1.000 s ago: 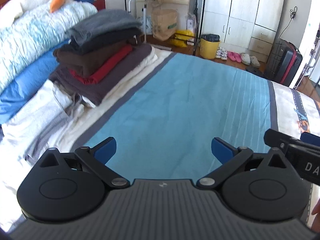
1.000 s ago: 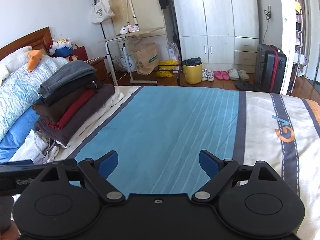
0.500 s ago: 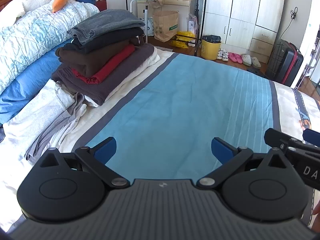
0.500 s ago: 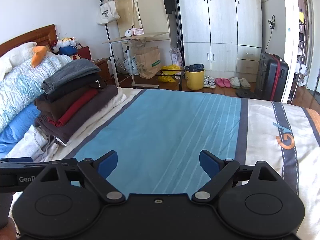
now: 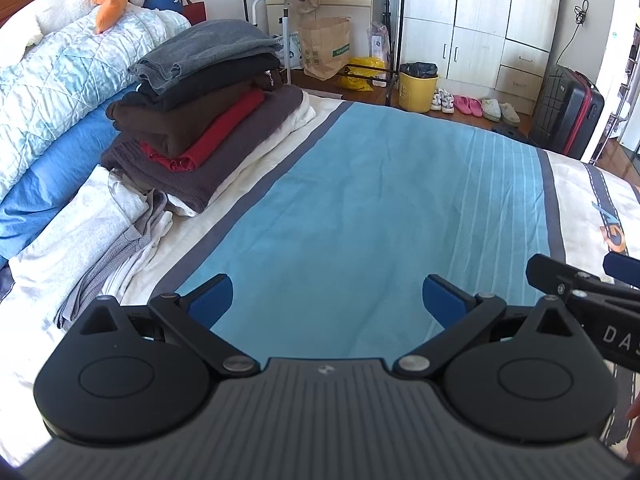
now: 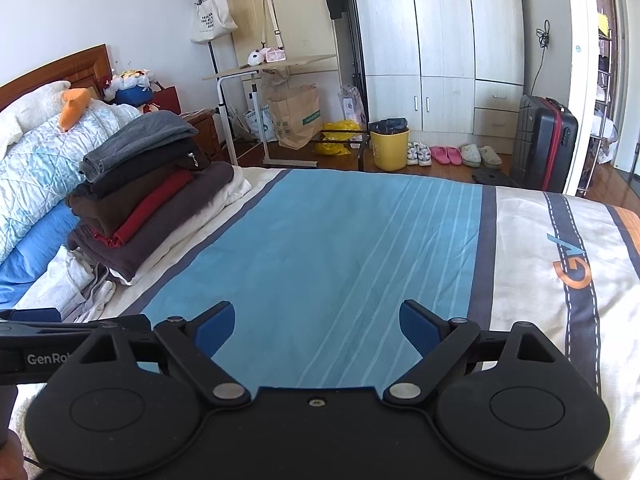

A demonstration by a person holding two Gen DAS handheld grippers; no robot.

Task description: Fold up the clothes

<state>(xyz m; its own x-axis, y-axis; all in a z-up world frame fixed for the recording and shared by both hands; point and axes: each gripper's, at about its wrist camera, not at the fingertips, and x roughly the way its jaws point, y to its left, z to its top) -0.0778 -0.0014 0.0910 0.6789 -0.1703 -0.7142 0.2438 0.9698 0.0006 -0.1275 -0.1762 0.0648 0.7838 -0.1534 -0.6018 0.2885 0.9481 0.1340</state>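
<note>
Clothes: folded stack (image 5: pixel 208 108) at far left of bed (image 5: pixel 360 200), beside the quilt (image 5: pixel 60 80); loose pale garments (image 5: pixel 100 232) lie crumpled just in front of it.
Left gripper (image 5: pixel 326 300): fingers spread wide, nothing between them, over bare blue bedspread.
Right gripper (image 6: pixel 316 322): fingers spread wide, empty, just beside the left one.
Key relation: pale garments sit left of both grippers and ahead; left hand nearer.
Long axis: pale heap runs roughly along the bed edge, toward the stack.
Judgement: next garment likely comes from that heap; left reaches first.
Risk: grabbing several layers at once.
</note>
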